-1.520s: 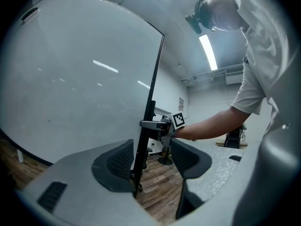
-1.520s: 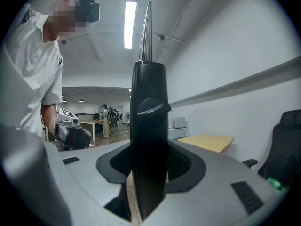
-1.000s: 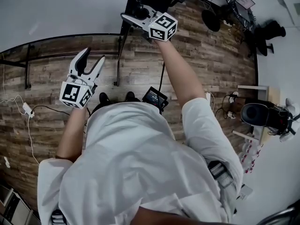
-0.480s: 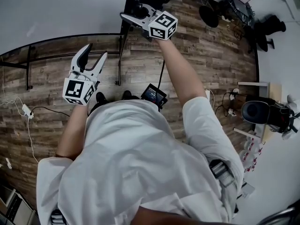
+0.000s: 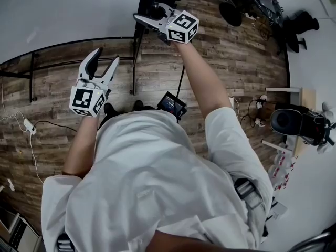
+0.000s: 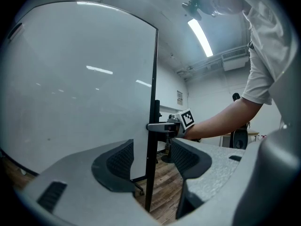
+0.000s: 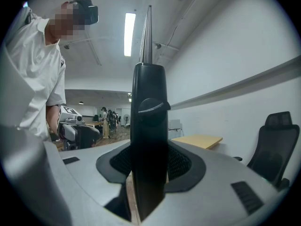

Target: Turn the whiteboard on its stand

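The whiteboard stands upright on a plank floor in front of the person, whose white shirt hides the lower half of the head view. The right gripper is clenched on the stand's black post at the board's side edge. The left gripper is released, with its jaws apart and nothing between them, near the board's face. Only the right gripper view shows an office chair and a yellow desk beyond the post. Only the head view shows a power strip on the floor.

The whiteboard runs off the head view's top and left edges. The shirt hides most of the person's shoes.
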Demonstrator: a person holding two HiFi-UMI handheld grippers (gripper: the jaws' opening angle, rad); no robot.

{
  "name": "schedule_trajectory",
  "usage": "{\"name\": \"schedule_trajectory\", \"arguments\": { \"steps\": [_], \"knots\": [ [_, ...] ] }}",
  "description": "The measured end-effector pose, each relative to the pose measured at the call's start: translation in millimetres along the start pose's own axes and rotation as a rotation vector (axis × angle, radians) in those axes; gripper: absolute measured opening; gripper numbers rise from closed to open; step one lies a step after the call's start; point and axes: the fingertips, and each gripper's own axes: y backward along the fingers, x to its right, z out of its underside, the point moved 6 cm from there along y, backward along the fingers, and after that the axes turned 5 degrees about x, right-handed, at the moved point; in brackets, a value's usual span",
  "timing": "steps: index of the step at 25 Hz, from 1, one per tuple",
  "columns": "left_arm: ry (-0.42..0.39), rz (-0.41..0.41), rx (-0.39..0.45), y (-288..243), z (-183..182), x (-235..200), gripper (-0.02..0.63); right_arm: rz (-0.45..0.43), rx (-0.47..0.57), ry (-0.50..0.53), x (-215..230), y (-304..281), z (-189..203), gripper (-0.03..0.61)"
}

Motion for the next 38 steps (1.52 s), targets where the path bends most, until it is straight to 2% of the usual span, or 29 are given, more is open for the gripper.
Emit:
{"name": "schedule_trajectory", "arguments": {
  "steps": [10, 17, 29, 38],
  "knots": [
    [0.005, 0.025, -0.002, -27, 4, 37, 0.256, -0.012, -0.004, 0.012, 10, 39, -4, 0.172],
    [0.005, 0.030, -0.005, -25, 7, 38, 0.256, -0.019, -0.033, 0.020, 13, 42, -2, 0.172],
    [0.005, 0.063, -0.023, -40, 13, 44, 0.256, 0.088, -0.009, -0.014, 47, 94, 1, 0.170],
    [-0.007, 0.089, -0.025, -58, 11, 58, 0.256, 0.086, -0.015, -0.009, 57, 115, 1, 0.170]
  ]
}}
